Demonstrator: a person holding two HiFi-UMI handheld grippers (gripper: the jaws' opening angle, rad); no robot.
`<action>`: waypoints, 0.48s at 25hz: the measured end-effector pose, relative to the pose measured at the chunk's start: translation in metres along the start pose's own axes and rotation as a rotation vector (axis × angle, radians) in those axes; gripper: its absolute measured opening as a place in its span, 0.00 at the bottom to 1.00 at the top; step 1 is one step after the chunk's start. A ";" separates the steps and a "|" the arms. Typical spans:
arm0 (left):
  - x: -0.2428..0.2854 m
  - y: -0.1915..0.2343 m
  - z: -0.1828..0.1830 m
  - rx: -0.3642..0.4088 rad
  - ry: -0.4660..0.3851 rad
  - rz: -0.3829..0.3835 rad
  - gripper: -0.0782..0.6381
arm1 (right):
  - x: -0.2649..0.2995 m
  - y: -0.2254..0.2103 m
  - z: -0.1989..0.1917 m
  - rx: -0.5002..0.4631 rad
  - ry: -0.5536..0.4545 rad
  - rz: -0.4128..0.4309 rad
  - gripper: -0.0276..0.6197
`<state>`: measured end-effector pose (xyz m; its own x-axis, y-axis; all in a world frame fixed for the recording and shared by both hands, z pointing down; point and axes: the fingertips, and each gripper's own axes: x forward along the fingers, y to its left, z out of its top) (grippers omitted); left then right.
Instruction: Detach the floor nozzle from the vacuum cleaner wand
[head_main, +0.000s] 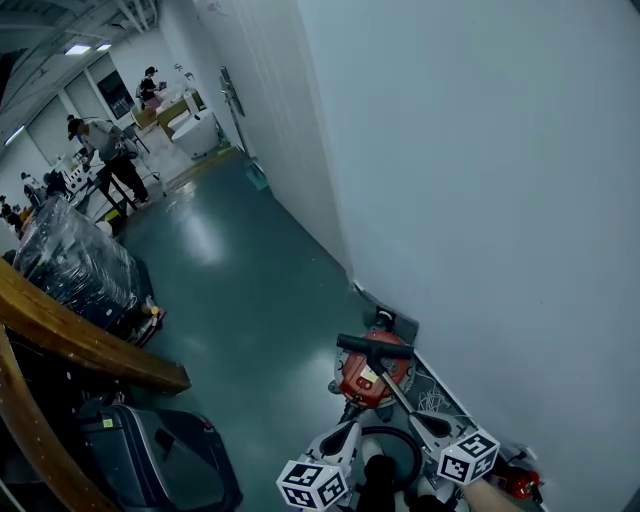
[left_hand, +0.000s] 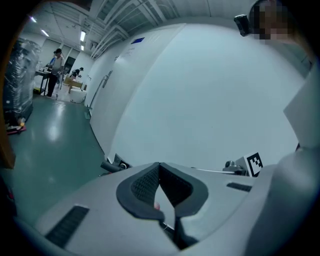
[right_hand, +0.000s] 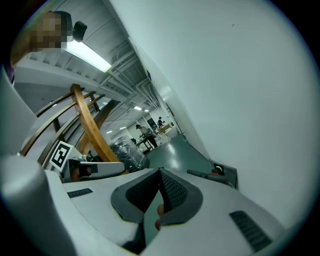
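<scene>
Head view is giving us a steep look down at a green floor (head_main: 250, 300) running along a white wall (head_main: 480, 180). The red vacuum cleaner (head_main: 372, 380) is sitting at the foot of that wall, its black handle (head_main: 374, 346) lying across the top and a black hose (head_main: 398, 440) looping just below it. We are not making out the floor nozzle or the wand clearly from here.

Both grippers are hovering at the bottom edge, just short of the machine. The left gripper (head_main: 345, 435) is pointing up at the red body and the right gripper (head_main: 440, 428) is angling in beside the hose. Neither is touching anything.

In the left gripper view, the left gripper (left_hand: 160, 172) is showing its dark pads pressed together with nothing between them, and the handle (left_hand: 112, 165) is peeking over the jaw's left shoulder.

In the right gripper view, the right gripper (right_hand: 160, 175) is likewise closed and empty, with the vacuum cleaner (right_hand: 216, 172) showing low against the wall.

Further back, we are seeing a wooden rail (head_main: 80, 340), a plastic-wrapped pallet (head_main: 75, 262) and a person (head_main: 108, 155) standing at a table.
</scene>
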<state>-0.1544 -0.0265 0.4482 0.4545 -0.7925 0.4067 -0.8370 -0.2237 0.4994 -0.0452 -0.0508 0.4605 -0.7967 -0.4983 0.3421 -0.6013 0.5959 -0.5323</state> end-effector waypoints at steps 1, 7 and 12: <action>0.006 0.006 0.002 -0.007 0.006 -0.013 0.12 | 0.007 -0.001 0.001 -0.001 0.000 -0.010 0.07; 0.031 0.029 -0.004 -0.049 0.039 -0.033 0.12 | 0.028 -0.016 -0.008 0.006 0.023 -0.041 0.07; 0.056 0.051 -0.017 -0.094 0.033 -0.057 0.12 | 0.050 -0.042 -0.033 -0.022 0.065 -0.066 0.07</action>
<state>-0.1669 -0.0726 0.5093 0.5116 -0.7603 0.4002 -0.7780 -0.2122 0.5914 -0.0618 -0.0803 0.5254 -0.7569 -0.4957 0.4258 -0.6535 0.5771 -0.4899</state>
